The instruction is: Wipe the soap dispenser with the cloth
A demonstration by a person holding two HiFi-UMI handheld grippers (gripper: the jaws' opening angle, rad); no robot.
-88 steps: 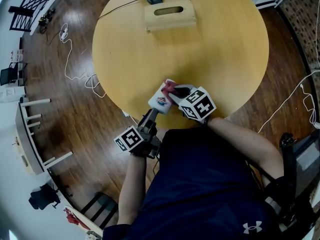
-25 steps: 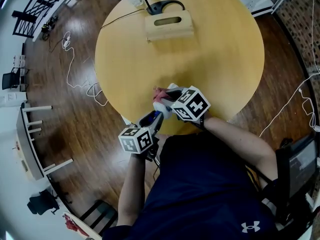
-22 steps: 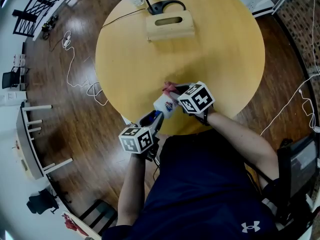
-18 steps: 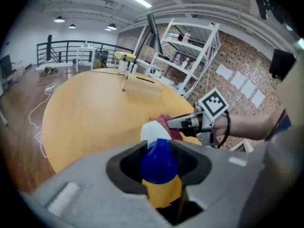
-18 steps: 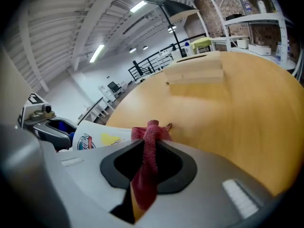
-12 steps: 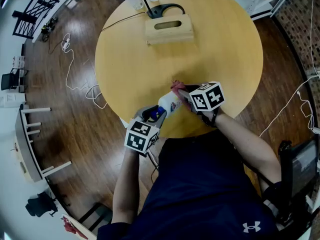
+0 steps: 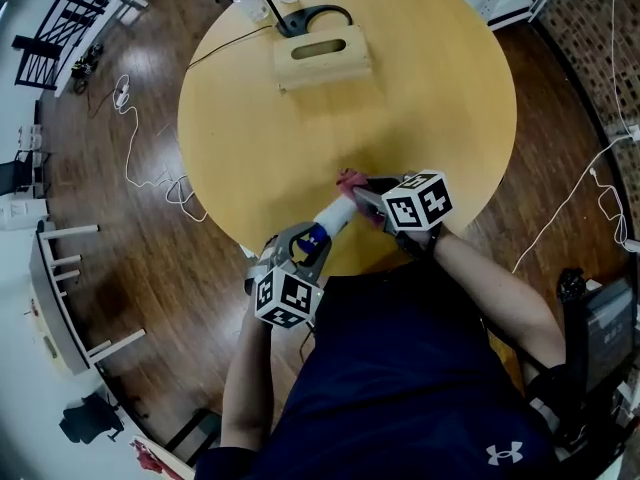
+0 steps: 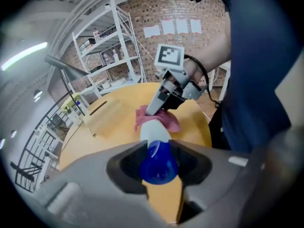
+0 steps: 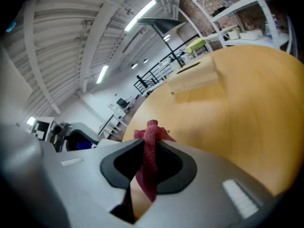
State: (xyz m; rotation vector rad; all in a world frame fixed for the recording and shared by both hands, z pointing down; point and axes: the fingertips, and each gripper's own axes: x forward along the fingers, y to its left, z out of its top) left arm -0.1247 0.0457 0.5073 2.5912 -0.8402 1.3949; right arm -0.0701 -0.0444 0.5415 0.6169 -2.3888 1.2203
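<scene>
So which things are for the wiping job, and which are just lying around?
For the job: soap bottle in the left gripper; pink cloth in the right gripper.
Just lying about: wooden box, black lamp base.

This looks like a loft-style lab or workshop. Beyond the left tongs (image 8: 159, 151) stand a brick wall (image 8: 142, 13) with white sheets (image 8: 168, 27) pinned up and stocked white metal shelving (image 8: 107, 46). Ahead of the right tongs (image 9: 149, 148), strip lights (image 9: 140, 13) line a ribbed ceiling (image 9: 71, 27) above a black railing (image 9: 152, 77). Loose cables (image 7: 140, 158) trail over the wooden floor (image 7: 130, 258) on the left tongs' side of the round counter (image 7: 440, 78).
</scene>
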